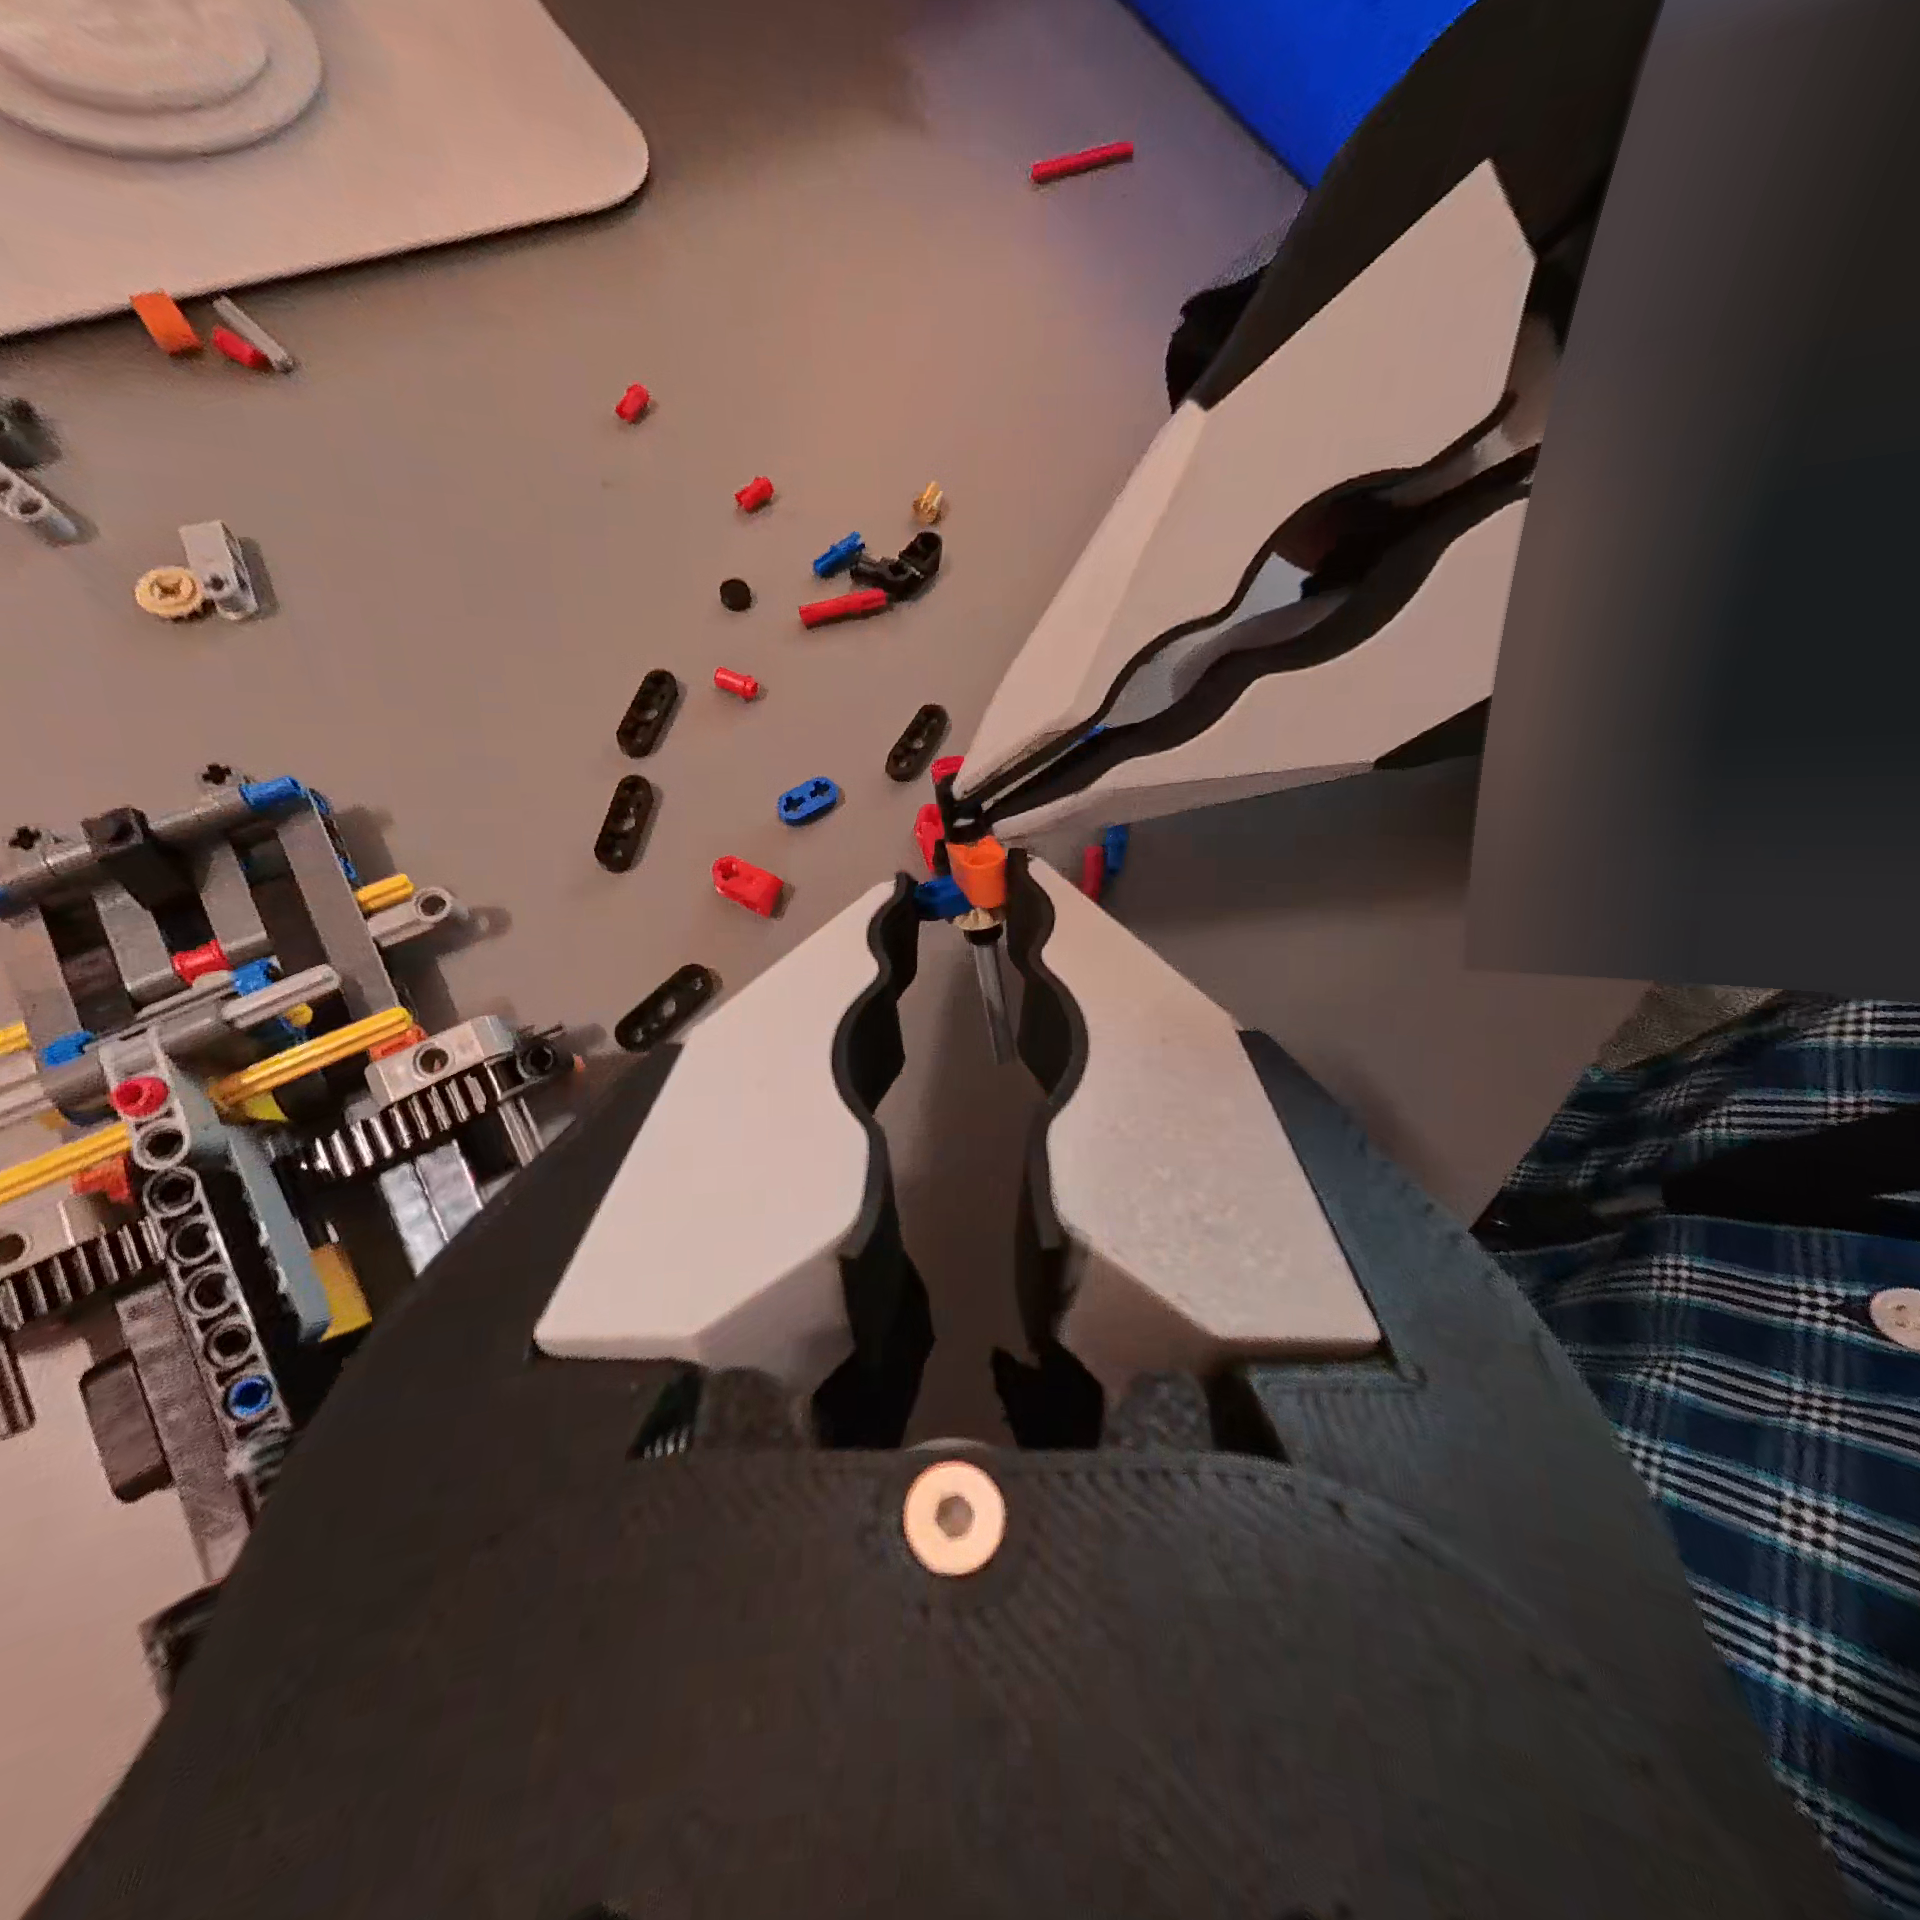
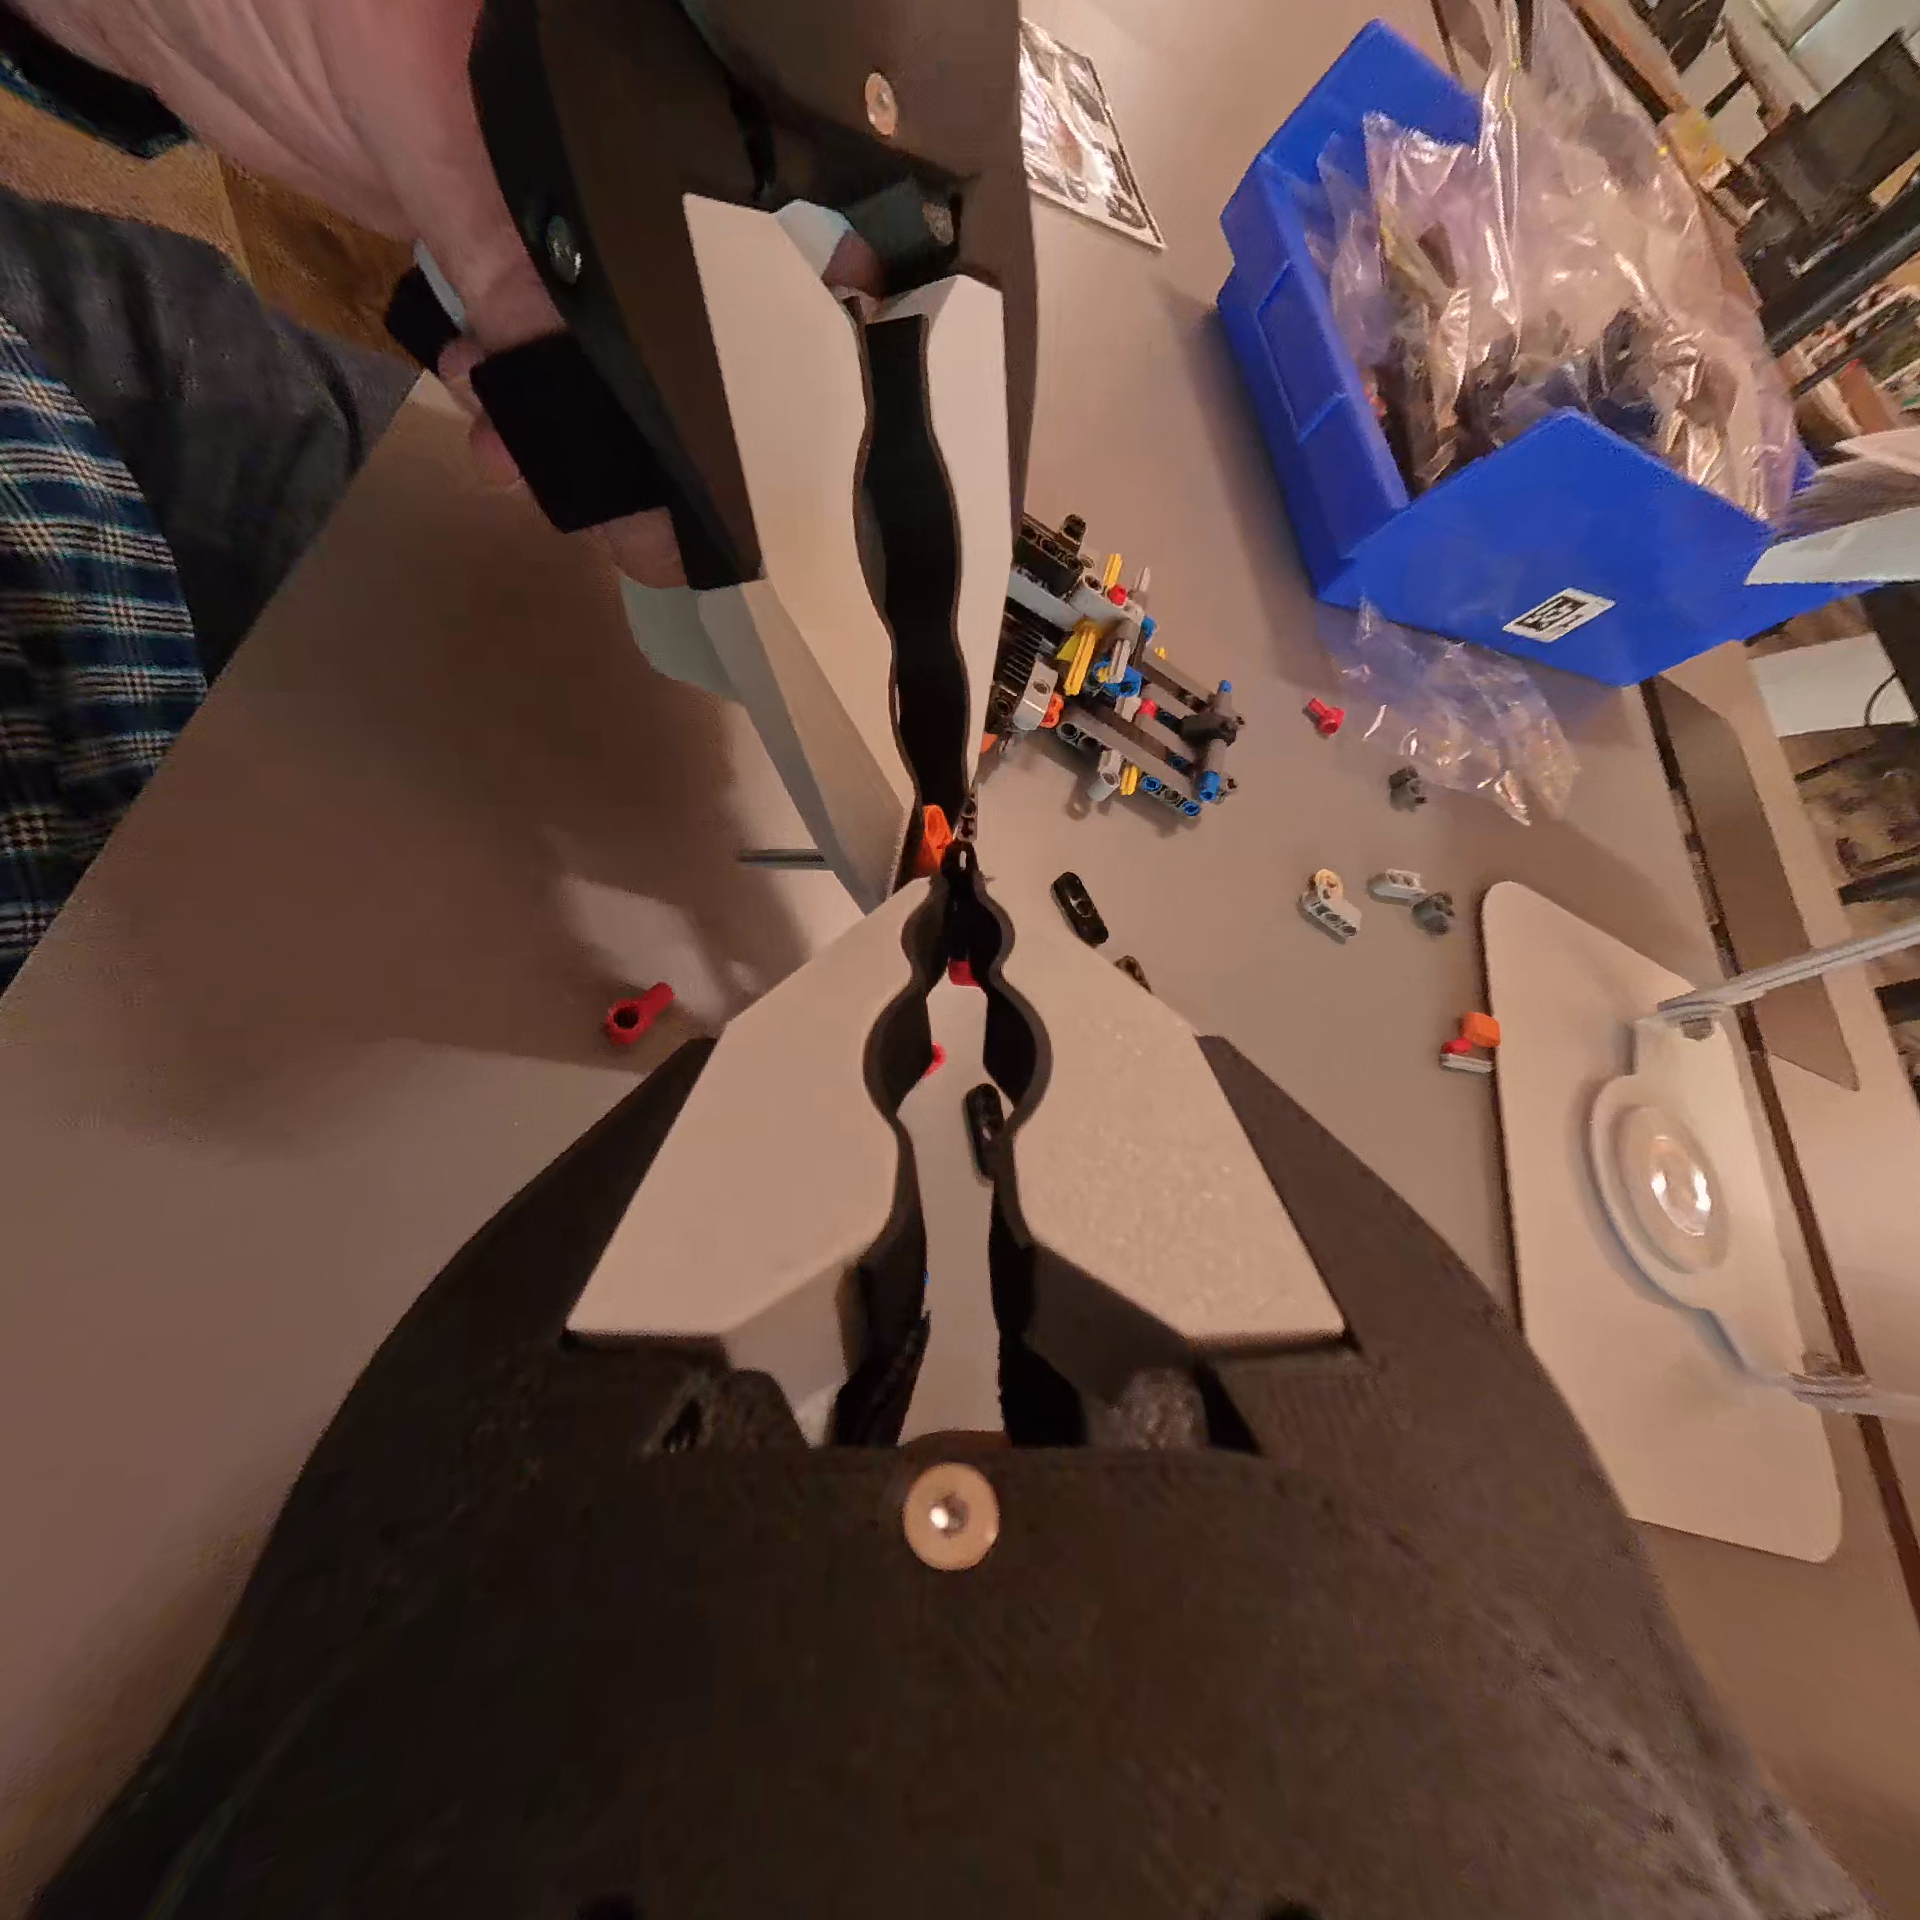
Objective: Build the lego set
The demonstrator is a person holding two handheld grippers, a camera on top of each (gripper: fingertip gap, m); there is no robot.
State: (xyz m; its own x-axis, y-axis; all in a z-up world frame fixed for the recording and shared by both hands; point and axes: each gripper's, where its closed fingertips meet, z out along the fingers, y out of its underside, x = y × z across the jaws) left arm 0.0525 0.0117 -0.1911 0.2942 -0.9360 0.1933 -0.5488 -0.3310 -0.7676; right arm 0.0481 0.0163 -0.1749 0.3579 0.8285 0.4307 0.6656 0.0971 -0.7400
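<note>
The left gripper (image 1: 961, 883) is clamped on a small sub-assembly — an orange connector (image 1: 977, 871) with a blue pin (image 1: 938, 896) at its side and a dark grey axle (image 1: 995, 997) running back between the fingers. Meeting it tip to tip, the right gripper (image 1: 961, 795) pinches a thin black piece (image 2: 958, 894) that touches the top of the orange connector; its fingers are nearly together around that piece. Both grippers are raised above the tabletop (image 1: 499, 540).

Beneath and beyond the tips, loose parts lie scattered: black oval liftarms (image 1: 647, 713), a blue two-hole connector (image 1: 808, 801), a red connector (image 1: 748, 885) and several red pins (image 1: 842, 609). Well to the left of the left gripper sits the partly built lego set (image 1: 208, 1060), a grey frame with yellow axles, blue and red pins and black gear racks.

In the right wrist view, the build (image 2: 1117, 675) sits past the gripper tips — farther right stands a blue bin (image 2: 1475, 561) holding clear plastic bags (image 2: 1538, 260). A pale mat (image 2: 1621, 1351) lies at the right edge, and a hand (image 2: 343, 135) holds the left gripper.
</note>
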